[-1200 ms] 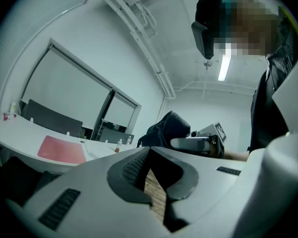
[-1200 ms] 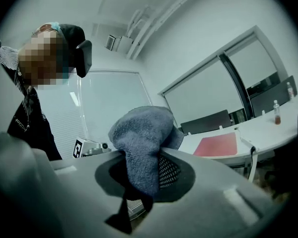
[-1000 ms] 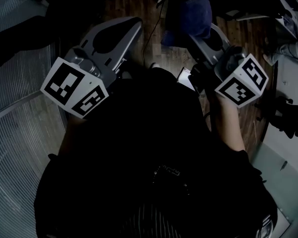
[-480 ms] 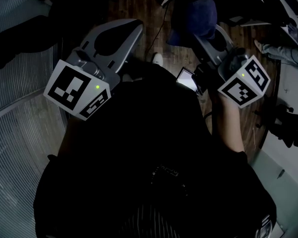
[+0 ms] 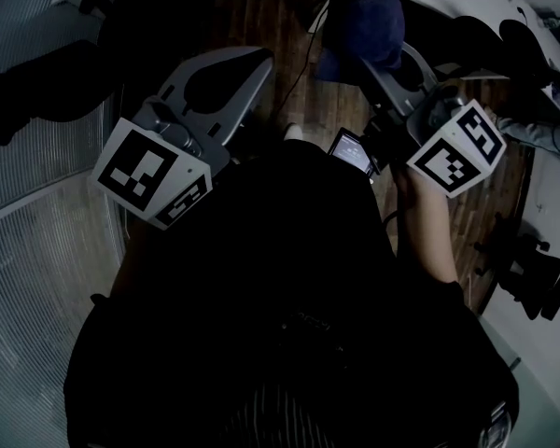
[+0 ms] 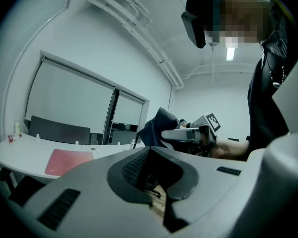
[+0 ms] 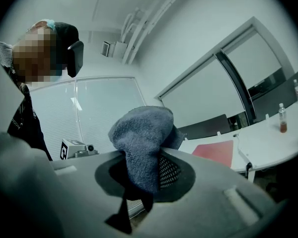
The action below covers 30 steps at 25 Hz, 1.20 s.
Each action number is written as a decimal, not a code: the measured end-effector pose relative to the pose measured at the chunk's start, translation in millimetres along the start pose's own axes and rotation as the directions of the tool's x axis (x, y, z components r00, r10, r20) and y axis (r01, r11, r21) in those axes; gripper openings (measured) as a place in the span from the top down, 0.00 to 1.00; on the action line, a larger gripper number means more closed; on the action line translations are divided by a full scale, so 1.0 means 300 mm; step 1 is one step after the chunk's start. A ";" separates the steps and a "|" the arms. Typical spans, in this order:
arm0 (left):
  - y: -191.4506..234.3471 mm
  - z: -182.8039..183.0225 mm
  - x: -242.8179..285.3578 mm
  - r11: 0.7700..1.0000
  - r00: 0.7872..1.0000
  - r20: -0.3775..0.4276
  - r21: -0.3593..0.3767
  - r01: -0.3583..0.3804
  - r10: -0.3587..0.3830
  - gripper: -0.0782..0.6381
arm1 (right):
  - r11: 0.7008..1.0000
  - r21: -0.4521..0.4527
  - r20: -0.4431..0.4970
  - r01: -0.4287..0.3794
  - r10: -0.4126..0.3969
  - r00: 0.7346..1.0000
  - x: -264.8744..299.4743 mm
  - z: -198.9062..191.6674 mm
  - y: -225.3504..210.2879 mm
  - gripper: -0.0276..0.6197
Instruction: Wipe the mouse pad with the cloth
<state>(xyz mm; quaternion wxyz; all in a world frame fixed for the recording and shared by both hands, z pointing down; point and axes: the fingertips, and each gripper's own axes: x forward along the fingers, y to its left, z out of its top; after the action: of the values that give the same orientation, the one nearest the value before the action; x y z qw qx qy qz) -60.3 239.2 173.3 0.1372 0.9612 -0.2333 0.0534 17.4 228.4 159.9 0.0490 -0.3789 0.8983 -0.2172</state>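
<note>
- One white curved table stands on the far side of the room. Its near edge sweeps round in front of both grippers, with open wood floor between that edge and the person.
- One red mouse pad lies flat on the table close to the near edge. Bare white top borders its sides, and it is well apart from both grippers.
- Two grippers are held up in the air, near the person's body.
  - The left gripper has its jaws together with nothing between them.
  - The right gripper has its jaws clamped on the cloth.
- One dark blue cloth bulges in a rounded bunch above the right jaws, clear of the table.
- One small bottle stands upright on the table. In the right gripper view it is to the right of the pad and well apart from it.
</note>
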 end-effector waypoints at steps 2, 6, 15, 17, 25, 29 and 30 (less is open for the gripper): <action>-0.015 -0.041 0.023 1.000 1.000 -0.006 0.004 -0.011 0.011 0.88 | 1.000 -0.001 0.000 -0.020 0.020 1.000 -0.014 -0.028 -0.030 0.85; -0.030 -0.080 0.021 1.000 1.000 -0.016 -0.024 -0.019 0.019 0.88 | 0.998 0.008 -0.014 -0.058 0.058 0.998 -0.014 -0.064 -0.049 0.85; -0.021 -0.115 0.012 0.997 0.999 -0.034 -0.074 -0.039 0.036 0.88 | 0.996 0.019 -0.001 -0.093 0.093 0.996 -0.015 -0.086 -0.065 0.85; -0.027 -0.131 0.014 0.996 0.997 -0.066 -0.087 -0.033 0.027 0.88 | 0.995 0.042 -0.001 -0.092 0.092 0.996 -0.020 -0.102 -0.073 0.85; -0.041 -0.136 0.020 0.993 0.992 -0.122 -0.115 -0.005 -0.009 0.88 | 0.993 0.090 0.022 -0.076 0.074 0.997 -0.033 -0.099 -0.073 0.85; -0.031 -0.122 0.058 0.991 0.990 -0.092 -0.093 0.094 -0.102 0.88 | 0.999 0.032 0.049 -0.027 0.025 0.998 -0.031 -0.067 -0.054 0.85; -0.022 -0.120 0.074 0.989 0.989 -0.083 -0.086 0.119 -0.126 0.88 | 1.000 0.013 0.055 -0.019 0.018 0.998 -0.032 -0.063 -0.052 0.85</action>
<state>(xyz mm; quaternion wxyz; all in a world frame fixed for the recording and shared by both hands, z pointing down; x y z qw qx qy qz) -38.9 245.5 209.9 0.1892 0.9641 -0.1693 0.0777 29.7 232.3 182.8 0.0783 -0.3762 0.8984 -0.2124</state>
